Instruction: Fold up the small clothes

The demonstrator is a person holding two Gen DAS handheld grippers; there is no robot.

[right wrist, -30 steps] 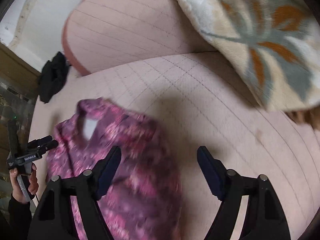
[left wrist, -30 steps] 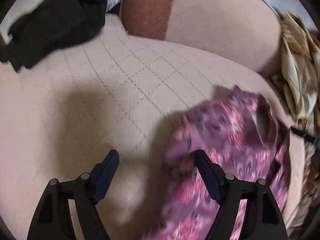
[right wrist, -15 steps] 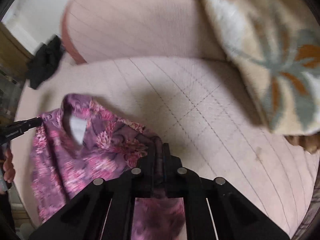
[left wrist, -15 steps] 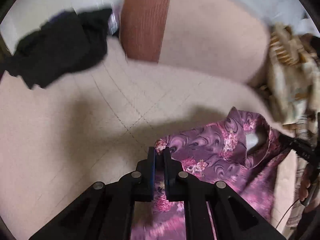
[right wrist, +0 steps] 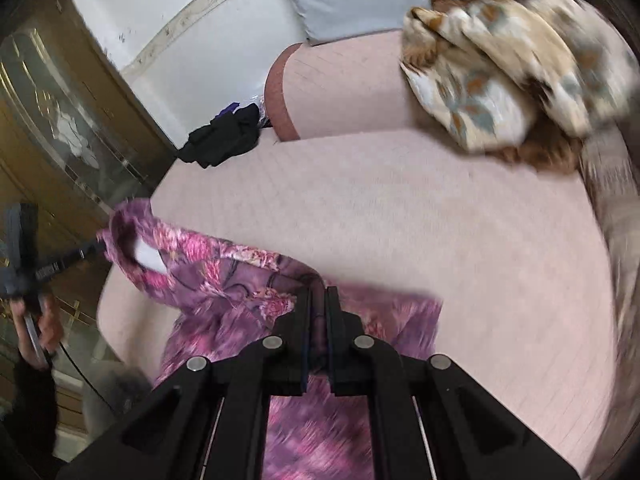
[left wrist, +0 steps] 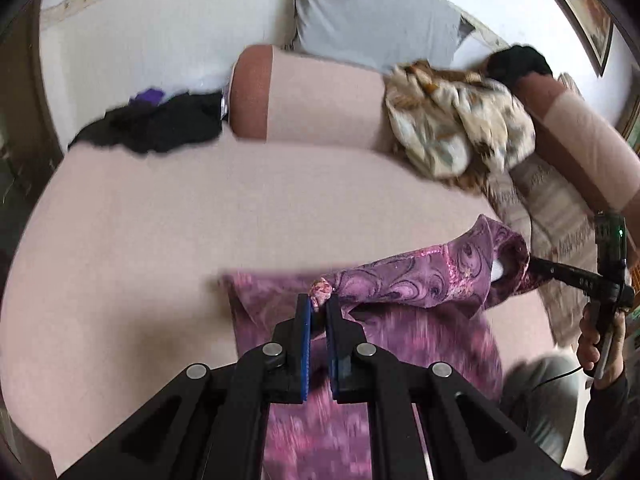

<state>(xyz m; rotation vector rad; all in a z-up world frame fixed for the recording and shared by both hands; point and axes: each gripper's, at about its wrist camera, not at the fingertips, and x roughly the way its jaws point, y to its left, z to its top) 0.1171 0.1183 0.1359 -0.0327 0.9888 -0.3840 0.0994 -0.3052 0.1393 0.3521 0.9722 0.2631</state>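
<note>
A purple and pink floral garment (left wrist: 416, 284) hangs stretched between my two grippers above the pink quilted sofa seat (left wrist: 200, 220). My left gripper (left wrist: 318, 308) is shut on one shoulder corner of it. My right gripper (right wrist: 318, 300) is shut on the other shoulder corner (right wrist: 240, 280). The collar with a white label shows between them. The rest of the garment drops below, blurred. The right gripper also shows at the right of the left wrist view (left wrist: 568, 276), and the left gripper at the left of the right wrist view (right wrist: 52, 268).
A black clothes pile (left wrist: 160, 124) lies at the seat's back left. A cream floral cushion (left wrist: 460, 128) leans on the backrest (left wrist: 320, 104) at the right. A grey pillow (left wrist: 372, 16) stands behind. A wooden glass-front cabinet (right wrist: 52, 128) stands left of the sofa.
Both grippers shut on the garment's shoulder corners, then lifted it off the seat. It now hangs stretched between them, higher and farther back from the cushion.
</note>
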